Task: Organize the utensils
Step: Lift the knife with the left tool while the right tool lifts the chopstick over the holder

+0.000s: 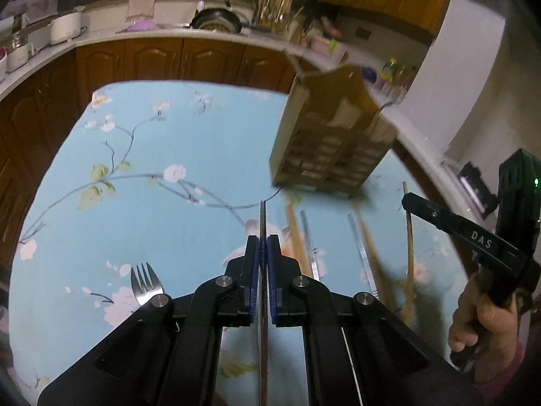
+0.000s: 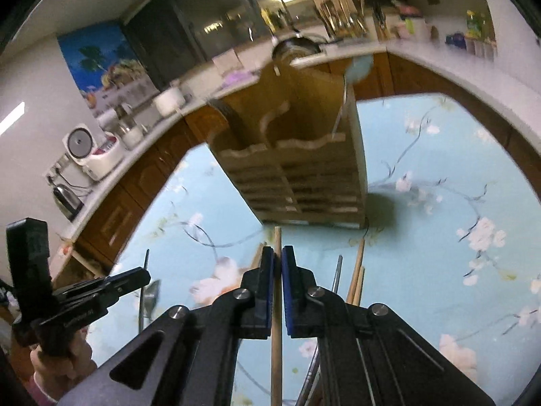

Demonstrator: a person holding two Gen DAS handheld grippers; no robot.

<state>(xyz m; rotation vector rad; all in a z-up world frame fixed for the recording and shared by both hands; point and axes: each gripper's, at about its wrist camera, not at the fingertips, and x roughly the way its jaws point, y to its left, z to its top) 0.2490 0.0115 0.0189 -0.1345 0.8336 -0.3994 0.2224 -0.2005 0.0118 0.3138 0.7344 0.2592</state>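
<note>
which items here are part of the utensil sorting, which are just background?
Job:
- wooden utensil holder
- metal chopstick in the left tongs
- wooden chopstick in the right tongs
- loose chopsticks on the table
- fork

Background:
- floral tablecloth
- rice cooker
- kettle
- pan

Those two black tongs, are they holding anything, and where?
Left tongs pinch a thin metal chopstick along its shaft; right tongs pinch a wooden chopstick likewise.
</note>
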